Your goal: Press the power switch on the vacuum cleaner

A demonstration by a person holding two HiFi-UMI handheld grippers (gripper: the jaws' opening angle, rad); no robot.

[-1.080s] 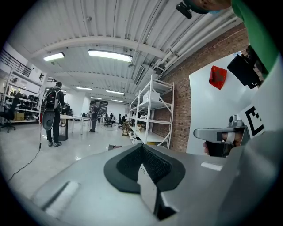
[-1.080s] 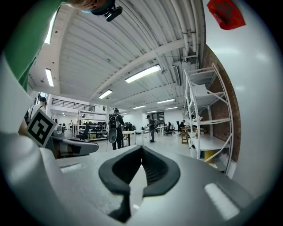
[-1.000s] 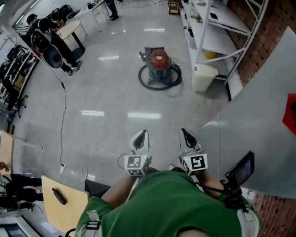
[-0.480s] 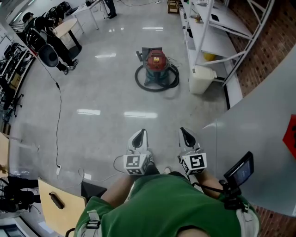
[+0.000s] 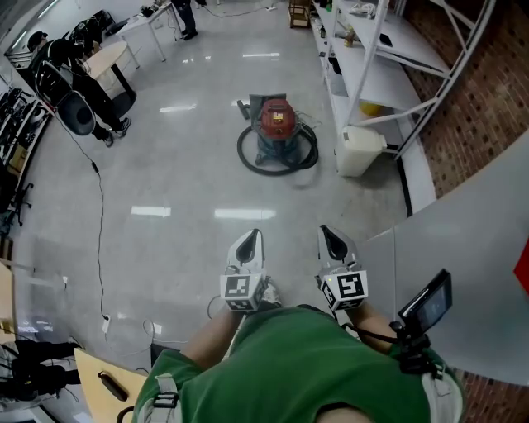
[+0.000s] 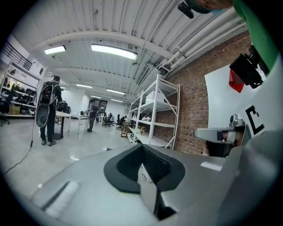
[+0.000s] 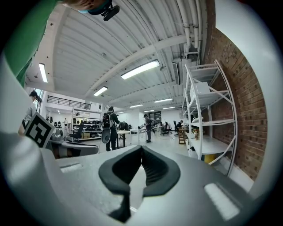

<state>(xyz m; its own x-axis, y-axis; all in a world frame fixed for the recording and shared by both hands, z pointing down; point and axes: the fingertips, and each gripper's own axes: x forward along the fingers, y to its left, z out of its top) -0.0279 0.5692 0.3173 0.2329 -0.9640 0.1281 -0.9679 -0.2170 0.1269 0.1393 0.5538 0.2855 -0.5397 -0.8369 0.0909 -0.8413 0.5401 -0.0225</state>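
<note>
Counts, head view: 1 vacuum cleaner [image 5: 277, 124] upper centre. 2 grippers lower centre: left gripper [image 5: 248, 246], right gripper [image 5: 332, 241]. 1 white bin [image 5: 359, 150]. 1 shelf rack [image 5: 372, 49] upper right. 2 people: person with backpack [image 5: 66, 58] upper left, second person [image 5: 183, 15] at top edge.

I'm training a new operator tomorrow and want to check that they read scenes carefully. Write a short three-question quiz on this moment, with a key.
1. True or false: the left claw is touching the vacuum cleaner.
2. Multiple choice: in the head view, the white bin stands (a) left of the vacuum cleaner, (b) right of it, beside the shelving, (c) on top of it.
3. Fill in: the black hose lies coiled ____ the vacuum cleaner's base.

Key:
1. False. It is far short of the vacuum cleaner, with its jaws together and empty, like the right claw.
2. b
3. around
</note>
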